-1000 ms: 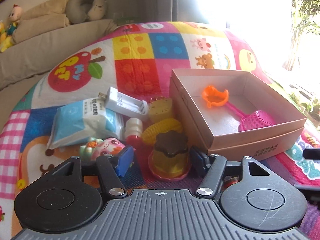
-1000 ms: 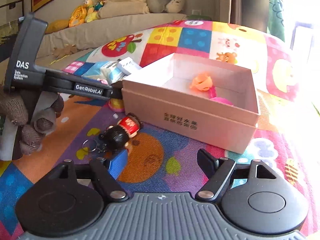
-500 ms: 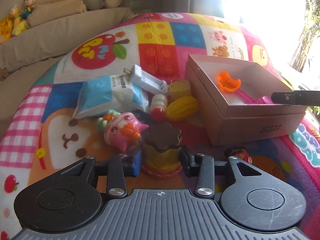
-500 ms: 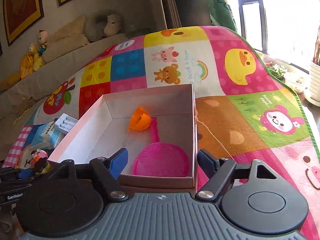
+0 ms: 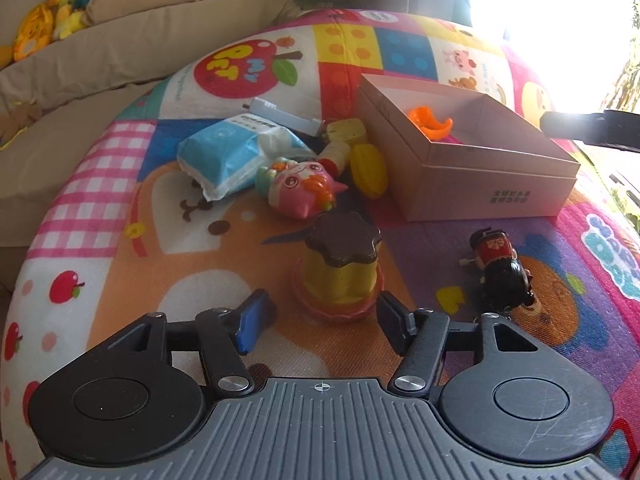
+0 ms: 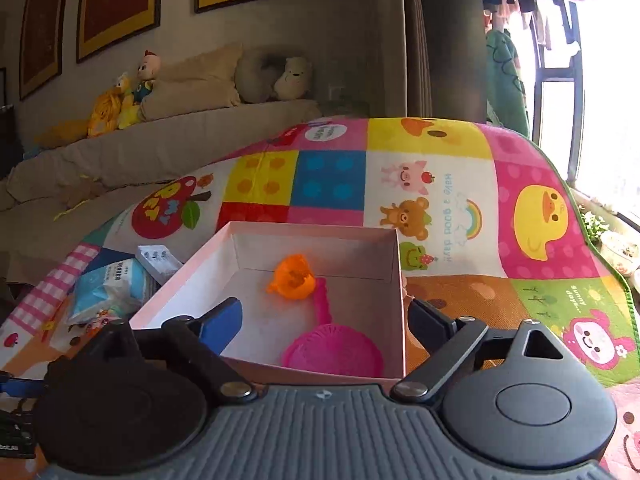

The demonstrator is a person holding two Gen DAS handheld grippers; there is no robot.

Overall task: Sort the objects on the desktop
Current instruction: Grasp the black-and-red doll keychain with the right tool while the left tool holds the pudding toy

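Observation:
A yellow pudding toy [image 5: 340, 272] with a brown top stands upright on its pink plate on the play mat. My left gripper [image 5: 324, 320] is just in front of it; the jaws are opening, one on each side of the toy's base, and the pads do not touch it. My right gripper [image 6: 326, 320] hovers over the near rim of the pink cardboard box [image 6: 312, 230]; its jaws are opening wide with nothing between them. In the box lie an orange toy [image 6: 292, 278] and a pink sieve [image 6: 332, 354].
Left of the box [image 5: 480, 184] lie a pink cat toy [image 5: 300, 188], a blue tissue pack [image 5: 232, 152], a yellow fruit toy [image 5: 370, 168] and a white charger [image 5: 284, 116]. A black-haired doll keychain [image 5: 500, 264] lies in front of the box. A beige sofa [image 6: 160, 136] runs behind the mat.
The left gripper shut on the pudding toy, drew it back from the pile and has now let go. The right gripper rose from near the doll to over the box and opened wider.

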